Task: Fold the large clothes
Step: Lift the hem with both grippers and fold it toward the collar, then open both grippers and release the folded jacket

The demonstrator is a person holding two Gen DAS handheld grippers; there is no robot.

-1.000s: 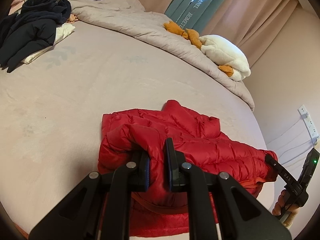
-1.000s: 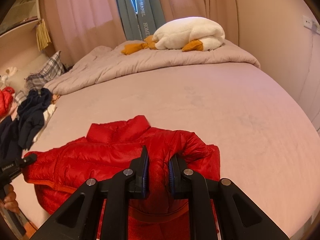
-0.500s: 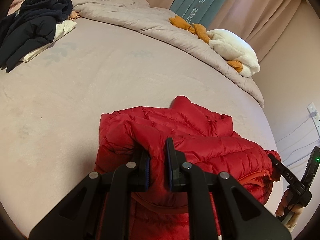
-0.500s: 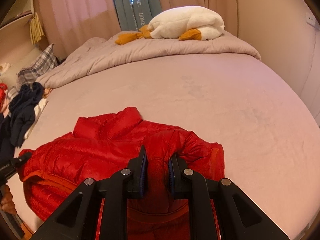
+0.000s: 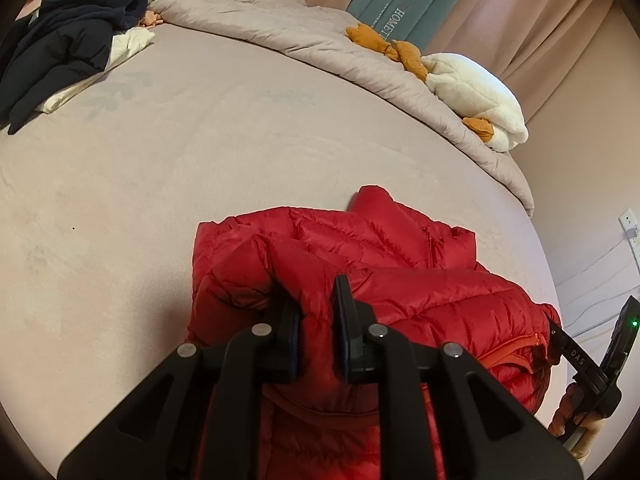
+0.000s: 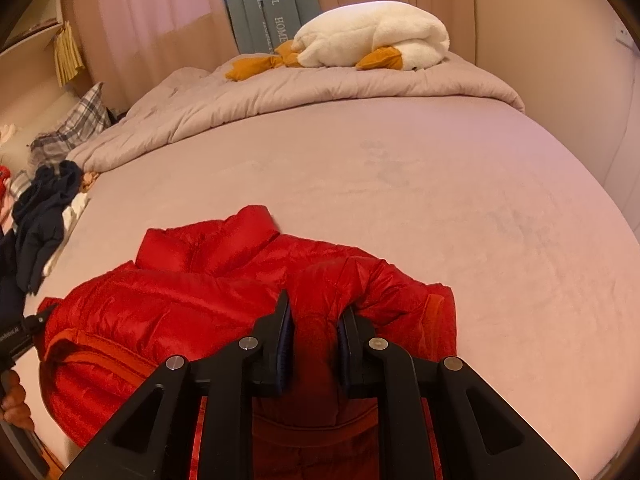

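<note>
1. Red puffer jacket (image 5: pixel 380 280) is lying near the front edge of the bed (image 5: pixel 200 160), collar pointing toward the far side, hem half doubled back over the body.
2. Left gripper (image 5: pixel 316 312) is pinching a ridge of quilted fabric at the jacket's left side; its jaws are opening slightly, with the fabric between the pads.
3. Right gripper (image 6: pixel 314 330) is clamping a matching ridge at the jacket's right side, pads pressing into the padding.
4. Both tongs are holding the same folded edge at opposite ends, probably so the fold is laying down level and not skewing.
5. Judged stage: the lower part is being brought over the upper part; the fold is not yet flat, as the material is bulging between the two grips.
6. Handling note: the slick, puffy shell is likely springing back, so pressing down before letting go seems advisable.
7. Dark clothes (image 5: pixel 68 44) are lying at the far left corner, a white plush toy (image 6: pixel 376 40) on the duvet (image 6: pixel 280 92) along the far edge, well apart from the jacket.
</note>
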